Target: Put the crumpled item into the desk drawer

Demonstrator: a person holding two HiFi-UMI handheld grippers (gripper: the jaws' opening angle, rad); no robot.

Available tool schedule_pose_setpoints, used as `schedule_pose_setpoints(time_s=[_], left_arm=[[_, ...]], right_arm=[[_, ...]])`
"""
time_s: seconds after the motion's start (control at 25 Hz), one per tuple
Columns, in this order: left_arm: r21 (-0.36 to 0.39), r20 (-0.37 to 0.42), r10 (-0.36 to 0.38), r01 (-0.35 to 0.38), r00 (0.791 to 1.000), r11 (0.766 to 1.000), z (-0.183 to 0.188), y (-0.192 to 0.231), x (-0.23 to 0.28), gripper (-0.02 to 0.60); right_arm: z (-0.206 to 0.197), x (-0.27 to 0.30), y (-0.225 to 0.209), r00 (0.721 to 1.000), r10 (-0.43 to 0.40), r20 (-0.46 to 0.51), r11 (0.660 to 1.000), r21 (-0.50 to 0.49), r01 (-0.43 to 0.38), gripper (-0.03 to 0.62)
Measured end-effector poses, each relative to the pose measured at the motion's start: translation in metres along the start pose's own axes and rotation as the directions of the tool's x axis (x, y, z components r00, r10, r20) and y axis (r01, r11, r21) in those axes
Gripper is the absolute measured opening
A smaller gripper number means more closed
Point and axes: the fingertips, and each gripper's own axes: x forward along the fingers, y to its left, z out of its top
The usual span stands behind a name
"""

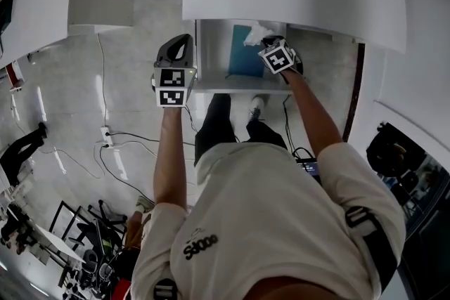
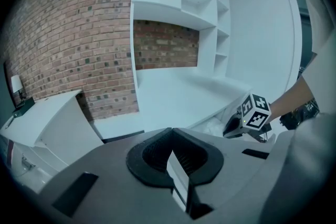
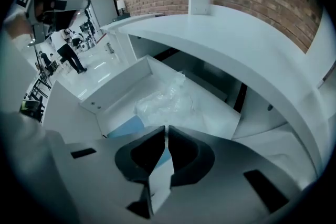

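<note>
Crumpled plastic (image 3: 163,99) in open drawer (image 3: 123,78), long axis toward desk (image 3: 236,44), left claw (image 2: 171,132) closed empty, right claw (image 3: 167,131) closed empty

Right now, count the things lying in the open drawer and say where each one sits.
2. The crumpled item lies toward the back of the drawer. A flat blue item lies nearer the person. Part of the drawer floor is out of sight, so more may be hidden.
</note>
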Motion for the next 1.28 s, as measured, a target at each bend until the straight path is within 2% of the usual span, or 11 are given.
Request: schedule_pose_setpoints(time_s=[0.2, 0.48, 0.76, 1.08, 1.28], left_arm=[[-0.021, -0.029, 0.006, -0.006, 1.000, 1.000, -0.017, 0.010, 0.008, 0.018], [-0.049, -0.053, 0.015, -0.017, 0.998, 0.999, -0.031, 0.023, 0.014, 0.017], [-0.051, -0.062, 0.020, -0.023, 0.998, 0.998, -0.037, 0.030, 0.012, 0.018], [-0.042, -0.076, 0.012, -0.015, 0.997, 0.999, -0.046, 0.028, 0.000, 0.018], [-0.056, -0.044, 0.015, -0.017, 0.999, 0.998, -0.037, 0.025, -0.008, 0.017]], right_arm=[[0.002, 0.029, -0.006, 1.000, 0.009, -0.026, 1.000, 0.010, -0.009, 0.021], [0.013, 0.063, -0.010, 0.998, 0.020, -0.064, 0.999, -0.028, -0.022, 0.021], [0.015, 0.082, -0.018, 0.997, -0.017, -0.076, 1.000, -0.024, 0.015, 0.021], [0.014, 0.074, -0.018, 0.998, -0.024, -0.050, 1.000, 0.003, 0.024, 0.048], [0.021, 0.047, -0.017, 0.999, -0.038, 0.001, 0.999, 0.036, 0.038, 0.048]])
